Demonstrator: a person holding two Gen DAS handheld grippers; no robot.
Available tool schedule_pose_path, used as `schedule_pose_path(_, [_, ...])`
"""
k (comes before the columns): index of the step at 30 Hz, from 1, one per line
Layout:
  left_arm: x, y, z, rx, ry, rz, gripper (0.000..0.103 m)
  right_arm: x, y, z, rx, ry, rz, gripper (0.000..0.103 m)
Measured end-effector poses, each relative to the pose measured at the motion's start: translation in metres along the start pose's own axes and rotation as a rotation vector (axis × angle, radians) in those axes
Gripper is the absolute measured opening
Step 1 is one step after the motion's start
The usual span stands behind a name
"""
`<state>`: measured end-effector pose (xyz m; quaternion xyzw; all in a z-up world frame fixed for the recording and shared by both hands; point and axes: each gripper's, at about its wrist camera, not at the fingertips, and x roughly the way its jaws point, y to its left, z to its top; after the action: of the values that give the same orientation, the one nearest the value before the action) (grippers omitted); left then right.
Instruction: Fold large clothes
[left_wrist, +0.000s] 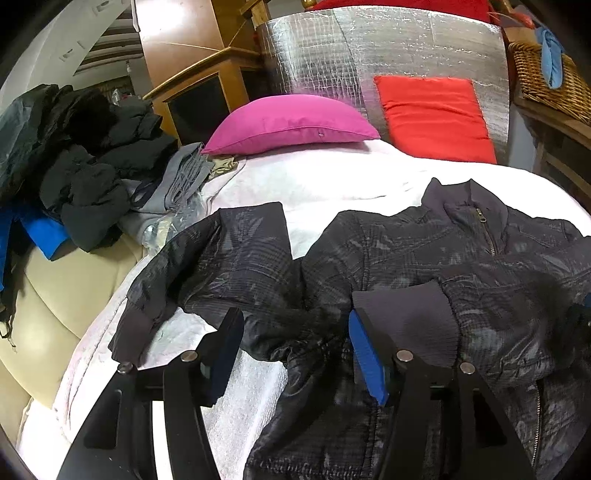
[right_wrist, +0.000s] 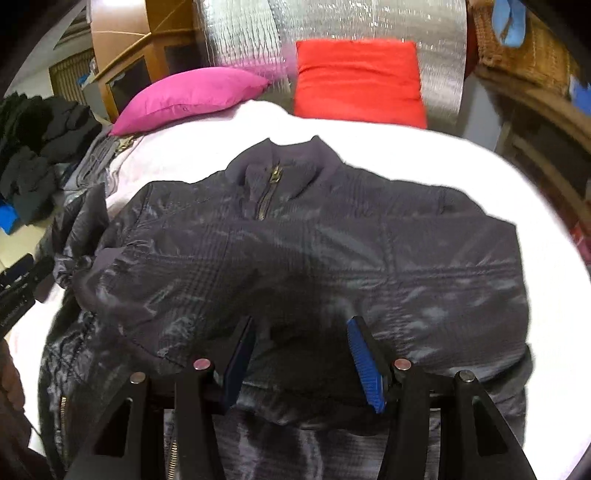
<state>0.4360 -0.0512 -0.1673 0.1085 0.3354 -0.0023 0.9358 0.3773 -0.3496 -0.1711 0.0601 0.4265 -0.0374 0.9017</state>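
A dark quilted jacket (left_wrist: 399, 240) (right_wrist: 332, 251) lies front up on the white bed cover (left_wrist: 332, 181) (right_wrist: 480, 173), zipped, with its collar (right_wrist: 288, 158) at the far side. One sleeve lies folded across the chest, its ribbed cuff (left_wrist: 402, 321) just beyond my left gripper's blue pad. The other sleeve (left_wrist: 218, 254) stretches out to the left. My left gripper (left_wrist: 295, 332) hovers open over the jacket's lower left part, with fabric below the gap and the pads not pressing. My right gripper (right_wrist: 301, 332) stands open over the folded sleeve, low on the jacket.
A pink pillow (left_wrist: 291, 122) and a red cushion (left_wrist: 432, 114) rest at the bed's head against a silver foil mat (left_wrist: 369, 48). Dark clothes are piled (left_wrist: 74, 155) on the left beside folded grey items (left_wrist: 181, 177). A wicker basket (left_wrist: 546, 77) stands at the right.
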Motion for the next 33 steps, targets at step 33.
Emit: schedule_pose_path(33, [-0.01, 0.236, -0.024, -0.198, 0.17, 0.348, 0.099, -0.008, -0.031, 0.008, 0.121, -0.025, 0.042, 0.063])
